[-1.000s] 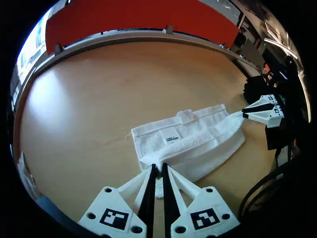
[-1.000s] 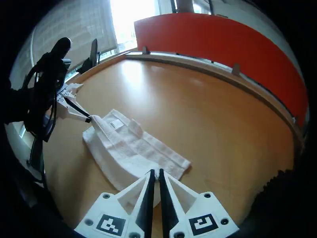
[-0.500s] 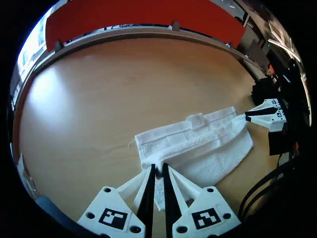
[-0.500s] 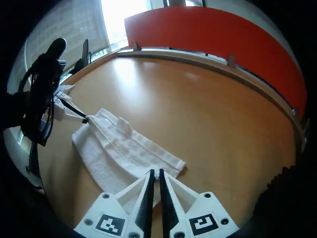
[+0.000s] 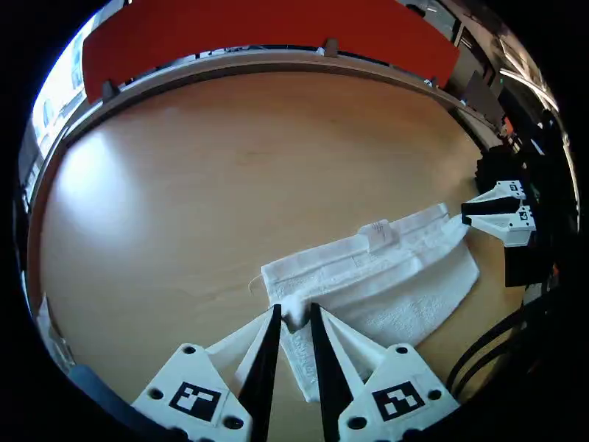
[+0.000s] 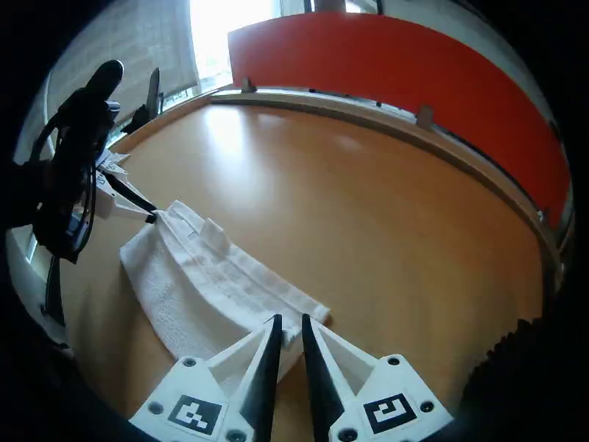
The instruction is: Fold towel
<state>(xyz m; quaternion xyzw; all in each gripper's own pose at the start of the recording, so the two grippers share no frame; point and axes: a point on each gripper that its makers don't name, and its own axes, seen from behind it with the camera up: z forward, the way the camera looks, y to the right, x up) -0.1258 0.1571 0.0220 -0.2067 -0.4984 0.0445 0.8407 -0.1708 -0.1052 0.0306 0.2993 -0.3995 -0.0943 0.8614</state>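
Wood of a warm light brown makes the smooth, slightly shiny bench (image 5: 184,184) in front of you. At its far edge runs a pale raised rail (image 5: 258,62), and behind the rail stands a red panel (image 5: 258,29). Black cables (image 5: 486,346) and dark equipment crowd the side of the bench near your right hand. In the right gripper view, a bright window (image 6: 228,37) is behind the far left corner.

Your white towel (image 5: 383,272) lies on the bench as a long folded band stretched between your two grippers. Its cloth is soft, looped terry, with flat woven stripes along the far long edge, and a small tab (image 5: 377,232) stands up there. The near long edge curves outward.

On the left gripper (image 5: 294,313) the jaws stand a little apart, and a small lump of the towel's corner sits between the tips. On the right gripper (image 6: 288,324) the jaws are also slightly spread, with the other end of the towel under them. I cannot tell if either one presses the cloth.

Beyond the towel the bench is wide and bare up to the rail.
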